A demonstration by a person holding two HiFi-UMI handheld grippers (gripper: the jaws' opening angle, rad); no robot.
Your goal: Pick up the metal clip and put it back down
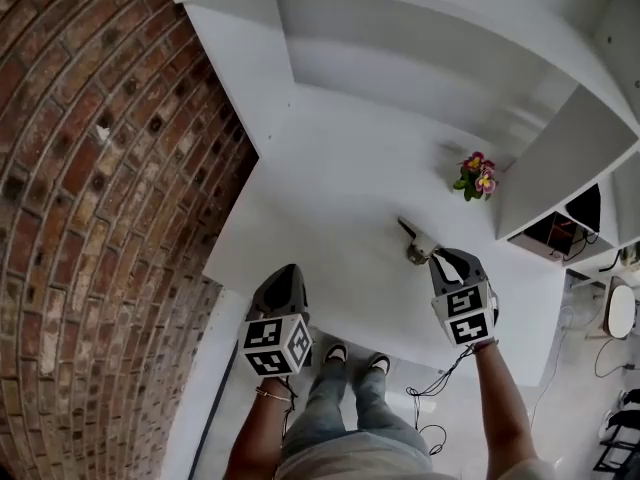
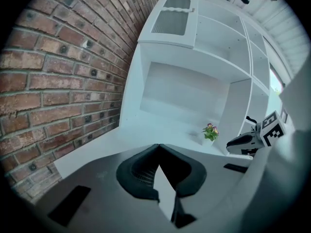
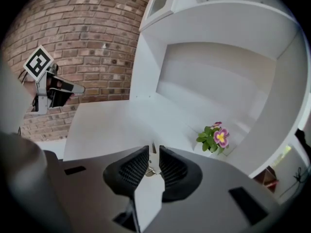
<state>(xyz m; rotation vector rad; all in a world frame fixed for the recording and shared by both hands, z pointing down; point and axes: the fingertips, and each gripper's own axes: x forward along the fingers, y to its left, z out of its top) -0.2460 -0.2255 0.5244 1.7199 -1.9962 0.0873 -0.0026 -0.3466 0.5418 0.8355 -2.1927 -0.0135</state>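
The metal clip (image 1: 414, 247) is a small silver clip with a dark arm pointing up-left, at the tips of my right gripper (image 1: 432, 255) over the white desk top (image 1: 330, 208). In the right gripper view the clip (image 3: 150, 171) sits between the two ribbed pads, and the right gripper (image 3: 153, 150) is shut on it. I cannot tell whether the clip touches the desk. My left gripper (image 1: 290, 270) hovers at the desk's near edge, left of the clip. In its own view the left gripper (image 2: 158, 147) is shut with nothing in it.
A small potted flower (image 1: 476, 176) stands at the back right of the desk, against a white shelf side panel (image 1: 560, 158). A brick wall (image 1: 90, 198) runs along the left. White shelves (image 1: 400, 58) rise behind the desk. The person's legs and shoes (image 1: 352, 356) are below.
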